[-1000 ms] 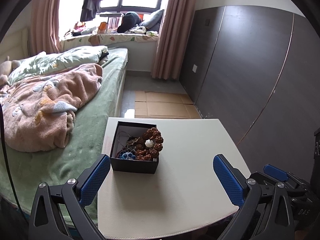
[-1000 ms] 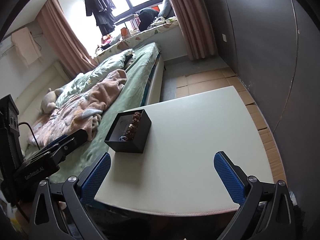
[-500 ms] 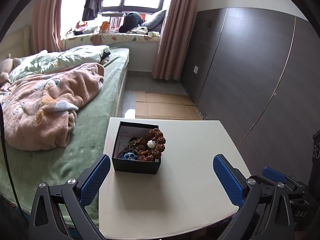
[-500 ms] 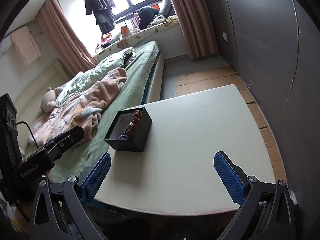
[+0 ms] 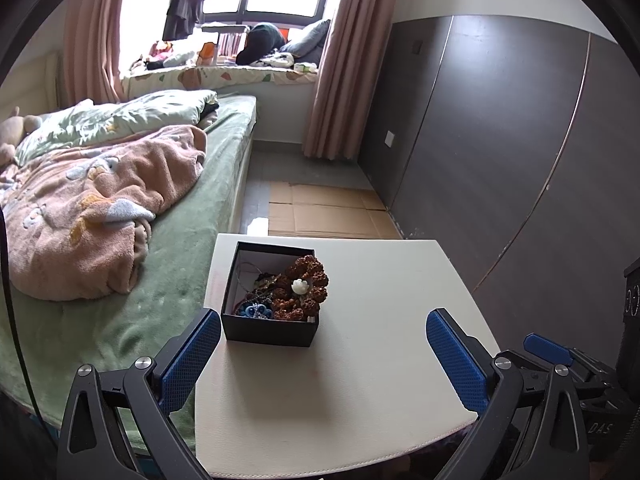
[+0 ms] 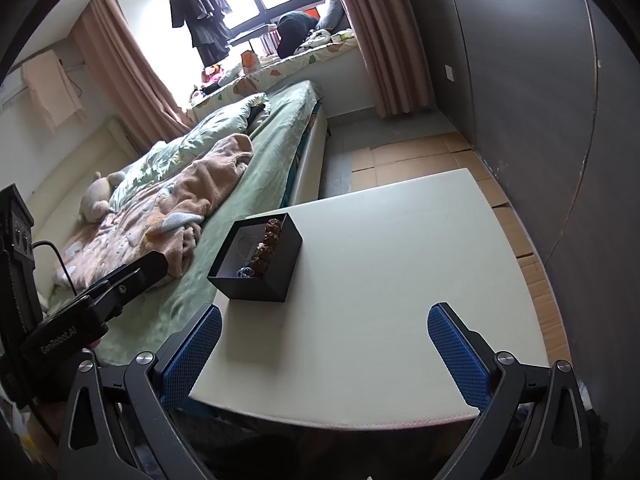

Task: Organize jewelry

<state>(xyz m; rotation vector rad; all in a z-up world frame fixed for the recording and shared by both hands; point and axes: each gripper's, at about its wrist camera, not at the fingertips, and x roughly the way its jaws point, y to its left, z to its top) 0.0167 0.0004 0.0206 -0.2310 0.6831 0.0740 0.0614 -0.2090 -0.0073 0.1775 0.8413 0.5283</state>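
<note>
While both tools hover above the near edge of the cream-white padded table (image 5: 360, 400), neither touches anything. The left gripper (image 5: 322, 354), black-framed with blue textured pads, has its jaws spread wide and holds nothing. The right gripper (image 6: 326, 346), of the same build, is equally wide and equally empty.

Beyond the left gripper, the black square cardboard box (image 5: 270, 330) stands open-topped near the left edge of the table, toward the far left corner. It contains a tangled pile:
- a brown knobbly seed-bead bracelet (image 5: 308, 292) with a small white carved bead (image 5: 300, 286), heaped against the right wall and rising to about rim height;
- a blue ringed ornament (image 5: 256, 311) at the near wall;
- a thin wire loop (image 5: 248, 270) at the far left.

Hazards, as a judgement:
- The pieces look intertwined. Lifting one is likely to drag others out or tip the light box.
- The box sits close to the left edge of the table; a sideways push could send it onto the green bedcover (image 5: 100, 320).
- Wide pads are coarse for thin chains; a pinch may slip or catch two items.

Farther off lie flattened brown cardboard sheets (image 5: 320, 212) on the floor.
</note>
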